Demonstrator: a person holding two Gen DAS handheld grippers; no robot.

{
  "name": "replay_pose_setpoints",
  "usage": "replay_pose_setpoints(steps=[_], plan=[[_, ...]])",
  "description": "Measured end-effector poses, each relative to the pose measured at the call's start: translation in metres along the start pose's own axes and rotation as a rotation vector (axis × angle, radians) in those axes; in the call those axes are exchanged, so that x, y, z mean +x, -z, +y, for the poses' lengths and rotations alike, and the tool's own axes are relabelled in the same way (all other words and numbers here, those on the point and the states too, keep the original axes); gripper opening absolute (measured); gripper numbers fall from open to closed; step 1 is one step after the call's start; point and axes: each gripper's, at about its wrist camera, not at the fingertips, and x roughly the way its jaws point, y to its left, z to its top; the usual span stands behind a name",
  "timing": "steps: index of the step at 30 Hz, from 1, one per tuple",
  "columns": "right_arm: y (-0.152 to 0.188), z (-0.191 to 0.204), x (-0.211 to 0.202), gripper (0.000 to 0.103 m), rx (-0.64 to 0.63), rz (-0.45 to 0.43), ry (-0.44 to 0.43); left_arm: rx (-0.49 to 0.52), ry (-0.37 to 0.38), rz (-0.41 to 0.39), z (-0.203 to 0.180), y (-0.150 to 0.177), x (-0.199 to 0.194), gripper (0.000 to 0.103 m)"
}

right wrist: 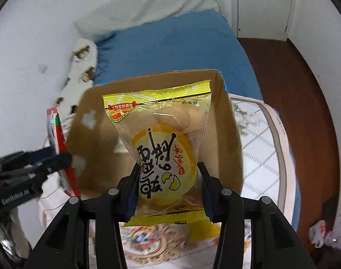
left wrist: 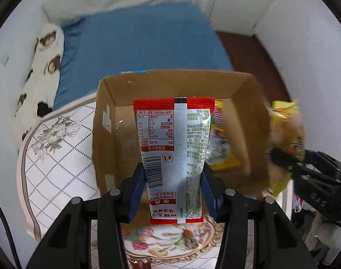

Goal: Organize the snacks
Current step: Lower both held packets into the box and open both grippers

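Note:
My left gripper [left wrist: 172, 177] is shut on a red and white snack packet [left wrist: 173, 143], its printed back toward the camera, held above an open cardboard box [left wrist: 103, 139]. A few colourful snack packets [left wrist: 221, 148] lie inside the box at the right. My right gripper [right wrist: 168, 174] is shut on a yellow egg-cake packet [right wrist: 163, 148], held over the same cardboard box [right wrist: 228, 139]. In the left wrist view the right gripper [left wrist: 282, 159] with its yellow packet [left wrist: 284, 121] shows at the right. In the right wrist view the left gripper [right wrist: 65, 159] with the red packet [right wrist: 58, 134] shows at the left.
The box stands on a white quilted mattress [left wrist: 58, 157] with a flower pattern. Behind it lies a blue bedsheet [left wrist: 143, 44] and a white pillow with brown prints [left wrist: 45, 71]. Dark wooden floor [right wrist: 293, 100] runs on the right, with crumpled plastic bags [right wrist: 320, 235] on it.

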Motion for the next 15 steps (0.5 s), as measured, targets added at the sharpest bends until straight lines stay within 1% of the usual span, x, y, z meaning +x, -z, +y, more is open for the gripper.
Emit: replay_pose_setpoints(steps=[2,4,7,11,12,13,14,15], plan=[[-0.021,-0.004,0.020,0.049,0.004,0.036,0.026,-0.018,-0.016,0.061,0.011,-0.021,0.025,0.045],[-0.036,-0.006,0.048,0.049,0.008,0.059,0.048,-0.030,-0.035,0.099,0.020,-0.032,0.043,0.045],[-0.053,-0.013,0.078,0.049,0.019,0.106,0.071,-0.037,-0.075,0.153,0.030,-0.047,0.074,0.046],[-0.071,-0.023,0.114,0.050,0.071,0.154,0.081,-0.065,-0.098,0.194,0.037,-0.059,0.096,0.048],[-0.071,-0.026,0.118,0.051,0.080,0.169,0.086,-0.072,-0.103,0.199,0.038,-0.060,0.101,0.050],[-0.071,-0.028,0.123,0.057,0.082,0.185,0.092,-0.073,-0.100,0.194,0.039,-0.062,0.103,0.056],[-0.073,-0.030,0.130,0.078,0.082,0.209,0.103,-0.073,-0.098,0.188,0.039,-0.063,0.103,0.061],[-0.071,-0.032,0.133,0.088,0.081,0.217,0.104,-0.073,-0.100,0.183,0.040,-0.064,0.105,0.074]])
